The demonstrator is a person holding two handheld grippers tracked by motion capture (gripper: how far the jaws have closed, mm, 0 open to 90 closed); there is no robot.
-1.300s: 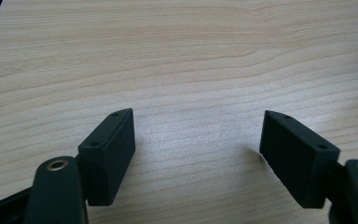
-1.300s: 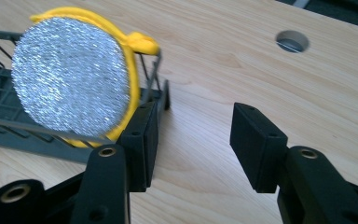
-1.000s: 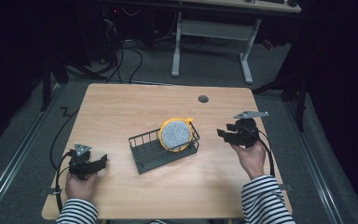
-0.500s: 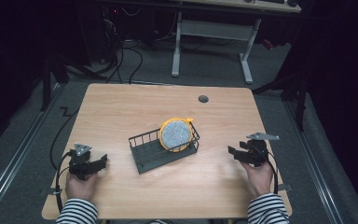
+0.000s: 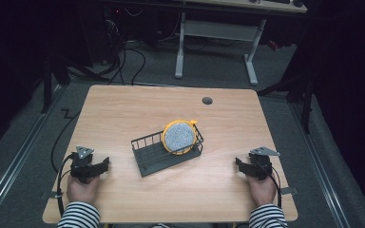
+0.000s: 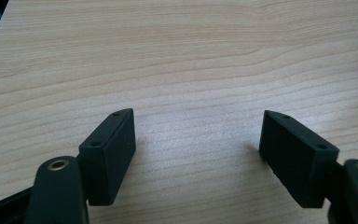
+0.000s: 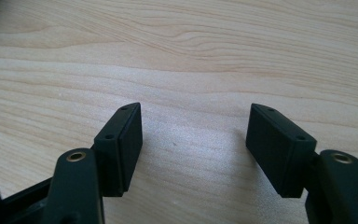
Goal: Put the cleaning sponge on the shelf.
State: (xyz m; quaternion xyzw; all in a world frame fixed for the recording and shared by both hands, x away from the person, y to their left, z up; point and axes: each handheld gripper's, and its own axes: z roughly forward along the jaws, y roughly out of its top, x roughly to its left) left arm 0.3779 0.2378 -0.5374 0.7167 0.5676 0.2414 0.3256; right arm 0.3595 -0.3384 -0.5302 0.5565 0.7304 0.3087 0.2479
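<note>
On the table (image 5: 123,109): one rack (image 5: 159,156), one plate (image 5: 179,137), two grippers.

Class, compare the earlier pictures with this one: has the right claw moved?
Yes. The right claw has dropped from level with the black wire basket towards the table's near edge, its jaws opening, empty.

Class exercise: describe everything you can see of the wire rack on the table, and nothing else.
The rack is a small, dark, oblong basket of thin wire, with a low railing of upright bars round an open top. It sits flat near the middle of the wooden table, turned at a slant to its edges. A round plate with a yellow rim and speckled grey face stands on edge in its right end, leaning on the wires. Both grippers lie well apart from it.
</note>
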